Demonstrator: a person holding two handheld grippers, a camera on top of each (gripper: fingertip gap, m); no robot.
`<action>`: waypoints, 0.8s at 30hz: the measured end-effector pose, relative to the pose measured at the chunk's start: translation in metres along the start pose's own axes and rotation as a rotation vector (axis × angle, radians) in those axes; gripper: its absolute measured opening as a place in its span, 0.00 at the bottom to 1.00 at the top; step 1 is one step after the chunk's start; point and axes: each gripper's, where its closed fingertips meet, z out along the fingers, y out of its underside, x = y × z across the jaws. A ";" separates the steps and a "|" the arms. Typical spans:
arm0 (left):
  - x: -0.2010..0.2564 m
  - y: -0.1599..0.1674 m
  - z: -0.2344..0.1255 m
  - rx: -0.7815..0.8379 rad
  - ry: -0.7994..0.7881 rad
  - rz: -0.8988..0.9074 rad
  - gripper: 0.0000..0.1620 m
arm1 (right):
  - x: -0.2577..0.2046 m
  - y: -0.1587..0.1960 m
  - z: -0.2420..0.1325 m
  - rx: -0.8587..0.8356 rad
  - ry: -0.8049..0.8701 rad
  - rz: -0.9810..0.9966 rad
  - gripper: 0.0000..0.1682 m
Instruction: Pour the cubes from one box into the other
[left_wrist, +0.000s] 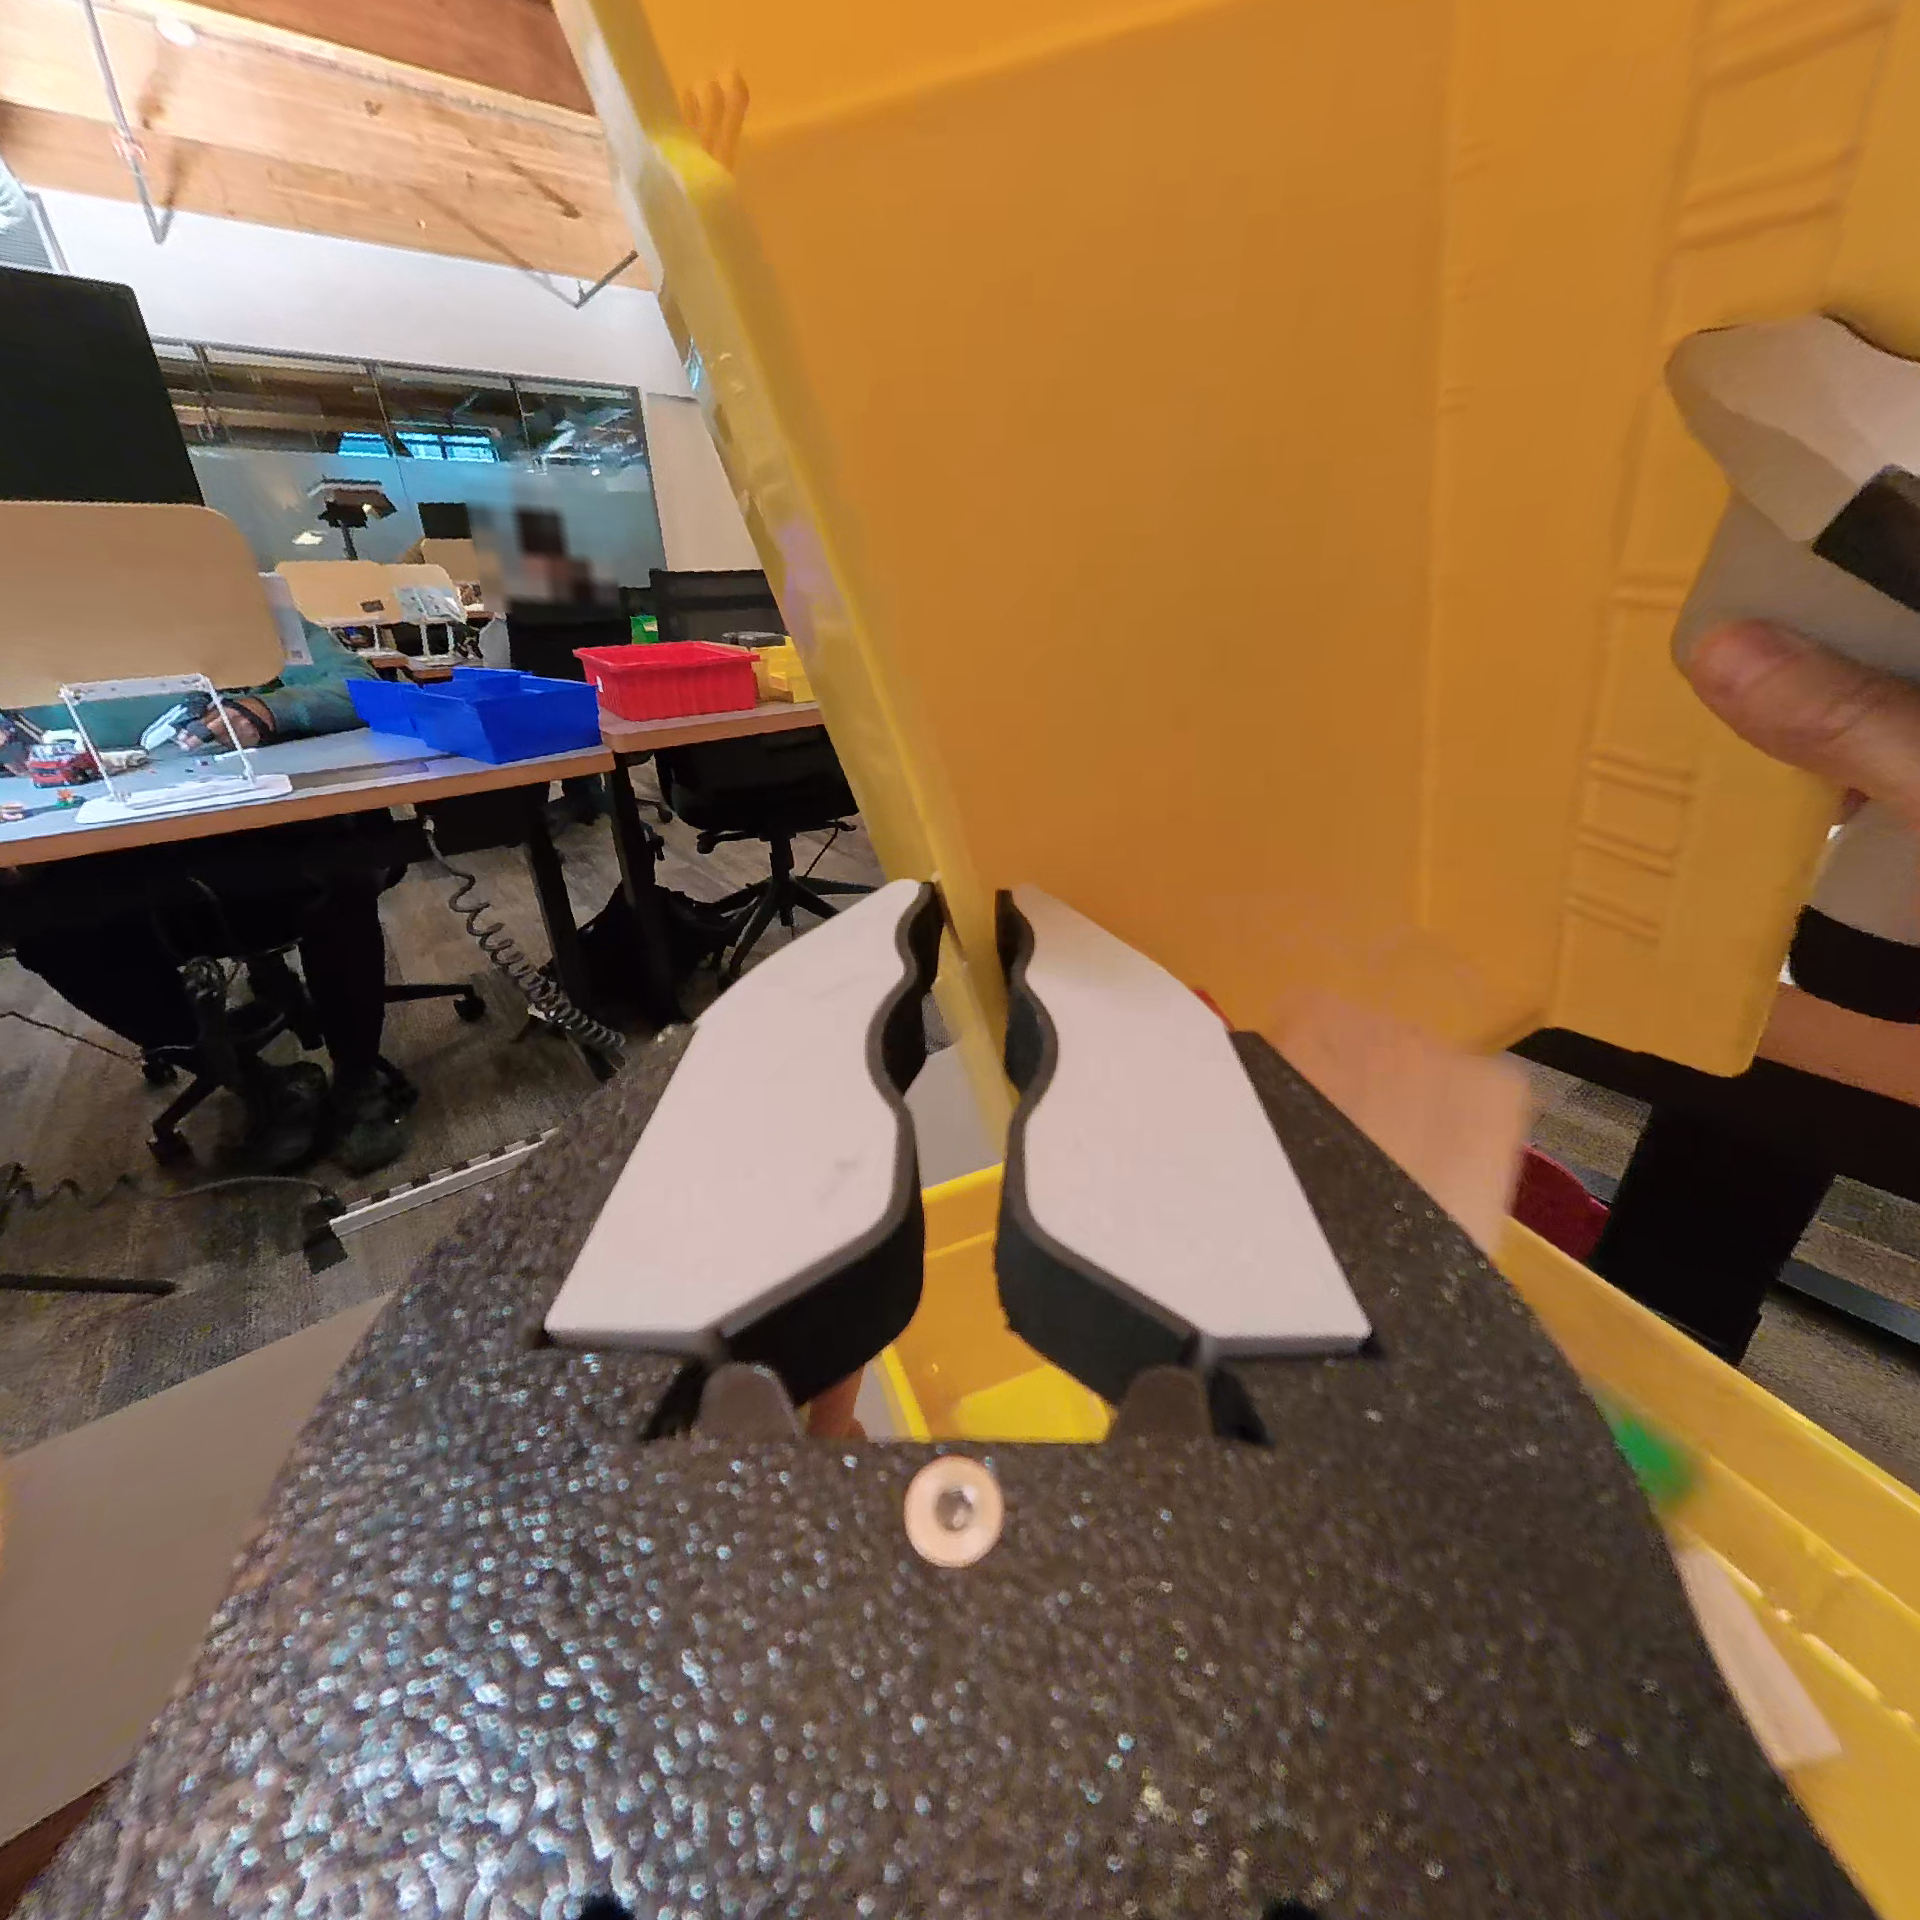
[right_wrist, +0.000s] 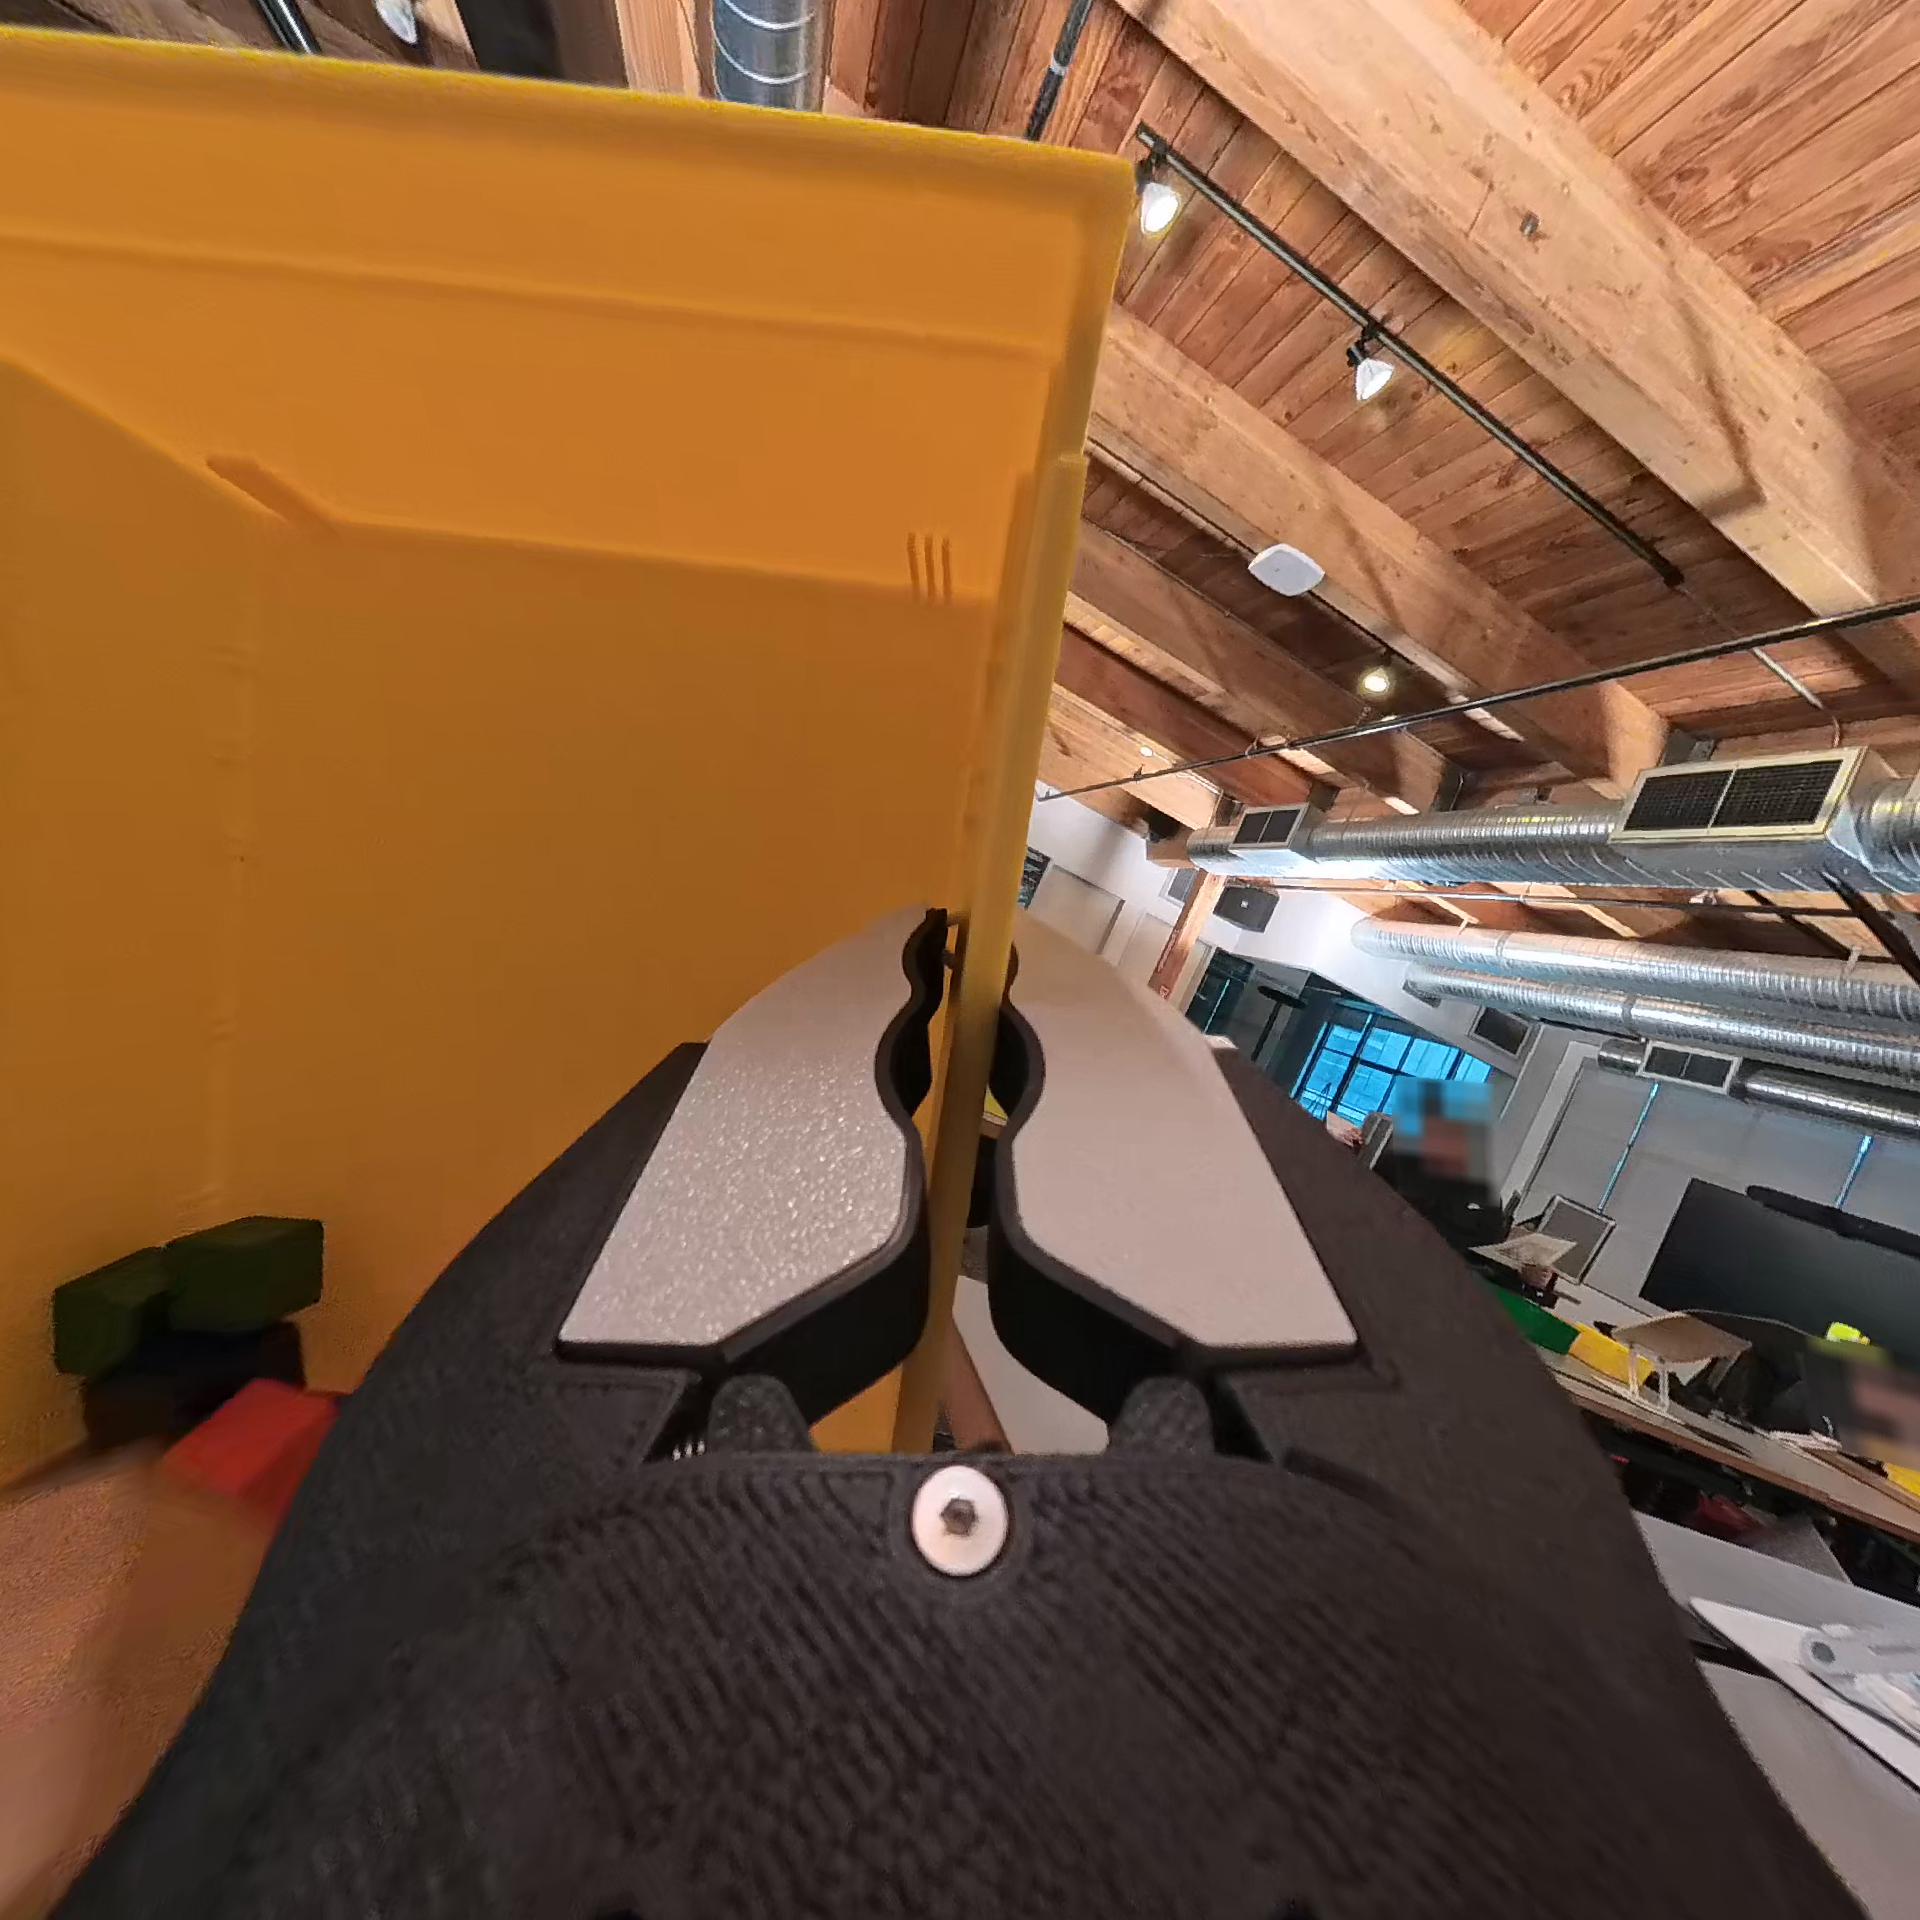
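Pour under way. The left gripper (left_wrist: 971, 925) and right gripper (right_wrist: 977, 940) each pinch a side wall of the tipped yellow box (left_wrist: 1195, 520) — held above the second yellow box (left_wrist: 1704, 1455). Several cubes (right_wrist: 187, 1309) remain inside the tipped box, near its lower edge — emptying is unfinished.

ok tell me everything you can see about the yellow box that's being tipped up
The yellow box looks like smooth moulded plastic with a ribbed rim. It is lifted and tipped steeply, open side facing the cameras. The left tool and right tool each clamp a side wall edge. Green cubes and a red cube sit at its low end, over a second yellow box below.
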 end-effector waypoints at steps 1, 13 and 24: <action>0.000 0.000 0.000 -0.003 0.001 -0.003 0.06 | 0.000 0.001 0.001 -0.007 0.000 -0.005 0.03; 0.001 -0.004 -0.002 0.000 0.009 0.009 0.06 | 0.002 -0.001 -0.003 0.005 0.016 0.009 0.04; 0.007 -0.022 -0.011 0.120 0.035 0.082 0.06 | 0.011 -0.018 -0.023 0.088 0.114 0.015 0.03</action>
